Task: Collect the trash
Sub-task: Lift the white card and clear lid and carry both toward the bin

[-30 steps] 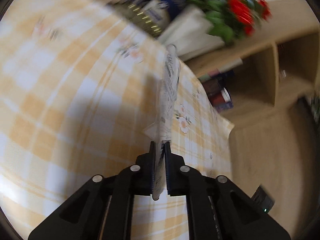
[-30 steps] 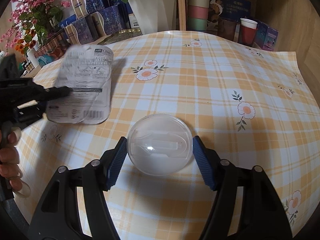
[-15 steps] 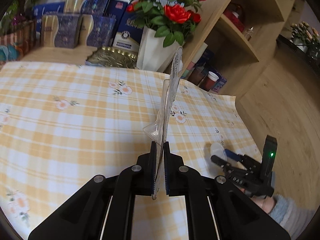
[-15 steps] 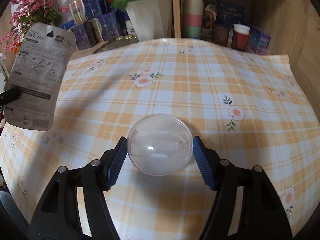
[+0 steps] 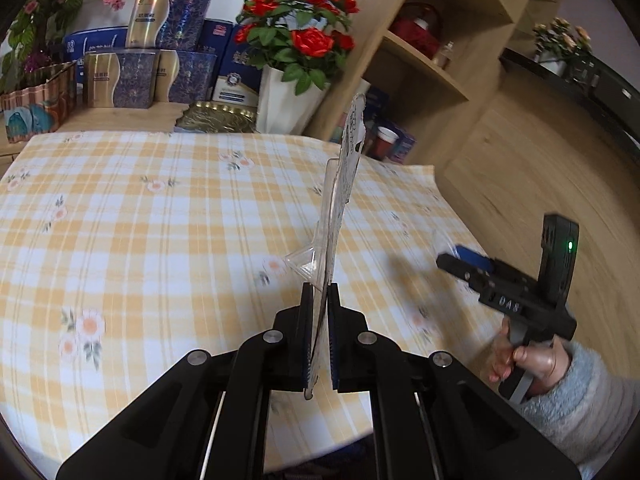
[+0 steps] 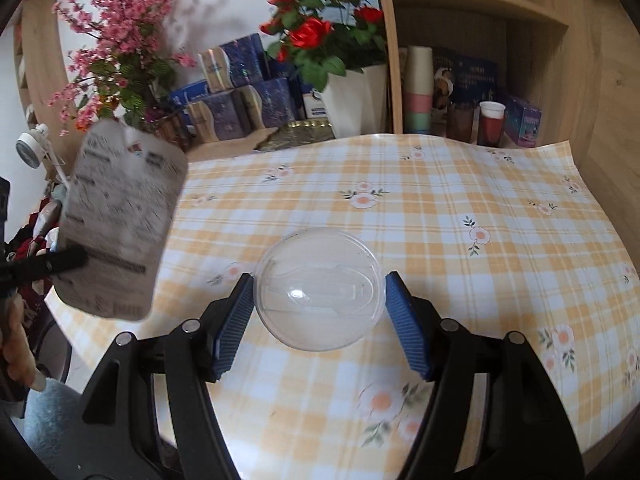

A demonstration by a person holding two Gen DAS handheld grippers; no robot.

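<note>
Left wrist view: left hand-held gripper (image 5: 319, 336) clamped on blister pack (image 5: 340, 196), swung upright | right hand-held gripper (image 6: 320, 320) grips clear dome lid (image 6: 320, 288), lifted off bench (image 6: 480, 280) | both ready for binning

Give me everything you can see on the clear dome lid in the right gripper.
The clear dome lid is a round, see-through plastic dome with a glossy highlight and a long moulded shape across its middle. The right gripper is shut on it, one blue ribbed pad against each side of its rim. It looks whole and uncrushed, and appears held above the checked tablecloth; only those pads visibly touch it.
</note>
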